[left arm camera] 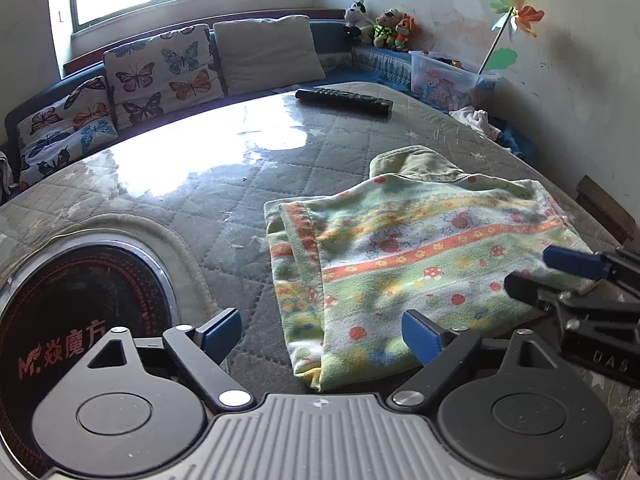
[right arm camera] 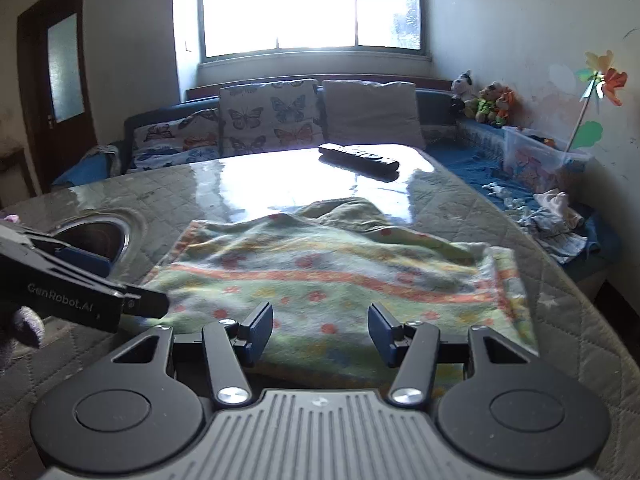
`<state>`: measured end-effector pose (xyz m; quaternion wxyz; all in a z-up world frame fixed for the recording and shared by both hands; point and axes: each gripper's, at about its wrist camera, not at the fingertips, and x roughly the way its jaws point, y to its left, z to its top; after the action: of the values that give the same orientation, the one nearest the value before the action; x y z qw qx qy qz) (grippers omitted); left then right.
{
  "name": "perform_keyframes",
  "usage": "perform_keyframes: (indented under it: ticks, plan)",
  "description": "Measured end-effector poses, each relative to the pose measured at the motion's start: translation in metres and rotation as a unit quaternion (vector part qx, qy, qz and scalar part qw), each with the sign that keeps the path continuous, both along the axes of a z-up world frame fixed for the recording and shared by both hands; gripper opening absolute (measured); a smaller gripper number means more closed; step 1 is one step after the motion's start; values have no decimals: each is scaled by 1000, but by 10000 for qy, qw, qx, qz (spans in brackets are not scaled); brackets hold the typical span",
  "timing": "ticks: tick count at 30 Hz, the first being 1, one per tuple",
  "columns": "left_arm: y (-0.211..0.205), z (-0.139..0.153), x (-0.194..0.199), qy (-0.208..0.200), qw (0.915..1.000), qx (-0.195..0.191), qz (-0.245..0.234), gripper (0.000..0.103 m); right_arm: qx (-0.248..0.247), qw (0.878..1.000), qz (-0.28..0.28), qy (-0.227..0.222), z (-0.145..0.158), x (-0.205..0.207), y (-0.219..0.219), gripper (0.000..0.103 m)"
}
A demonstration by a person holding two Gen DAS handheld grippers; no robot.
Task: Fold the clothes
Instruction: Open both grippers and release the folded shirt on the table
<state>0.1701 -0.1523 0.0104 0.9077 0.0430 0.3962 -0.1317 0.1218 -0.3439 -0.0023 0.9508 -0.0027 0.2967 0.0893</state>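
Garment: where it lies folded on the quilted counter point(left arm camera: 224, 184), the printed green cloth point(left arm camera: 408, 264) (ladybirds, mushrooms, an orange band) shows a doubled edge on its left side in the left wrist view; a plain olive piece point(left arm camera: 416, 164) pokes out from under its far edge.
Left hand-held gripper point(left arm camera: 320, 334): jaws spread wide, holding nothing, hovering at the cloth's near left corner.
Right hand-held gripper point(right arm camera: 320, 332): jaws also apart and empty, low over the cloth's near edge; its blue pads point(left arm camera: 572, 262) sit at the cloth's right corner in the left wrist view.
Counter, left: a round inset cooktop point(left arm camera: 80, 320) with red lettering.
Counter, far end: a black remote control point(left arm camera: 344, 102).
Beyond: butterfly cushions point(left arm camera: 160, 72), a beige cushion point(left arm camera: 268, 50), plush toys point(left arm camera: 380, 26), a clear storage box point(left arm camera: 448, 76), a pinwheel point(left arm camera: 516, 14) and a bright window point(right arm camera: 312, 4).
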Motion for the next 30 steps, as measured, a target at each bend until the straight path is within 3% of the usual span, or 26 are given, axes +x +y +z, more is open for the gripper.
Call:
perform_keyframes:
  ticks: [6,10,12,17,22,25,30]
  plan:
    - [7,0,-12,-22,10000,8,24,95,-71,9998,135,143,-13,-2,9,53]
    - [10,0,-20,-74,10000,-12,42,101,24,9999,128,67,-5,-9,8,56]
    - [12,0,-23,-85,9999,-38,50,103,-5,10000,80,5,-1,-15,8,70]
    - [15,-1,-31,-127,9999,-52,36,103,-38,10000,-35,-23,0,-24,9,86]
    - [19,0,-43,-202,9998,-80,-17,103,-32,9998,-174,-27,-1,-34,10,92]
    - [20,0,-50,-215,9997,-114,-64,103,-201,9993,-313,-57,-2,-41,13,102]
    - [23,-4,-59,-134,9998,-122,-63,103,-196,9989,-435,13,-5,-50,15,103]
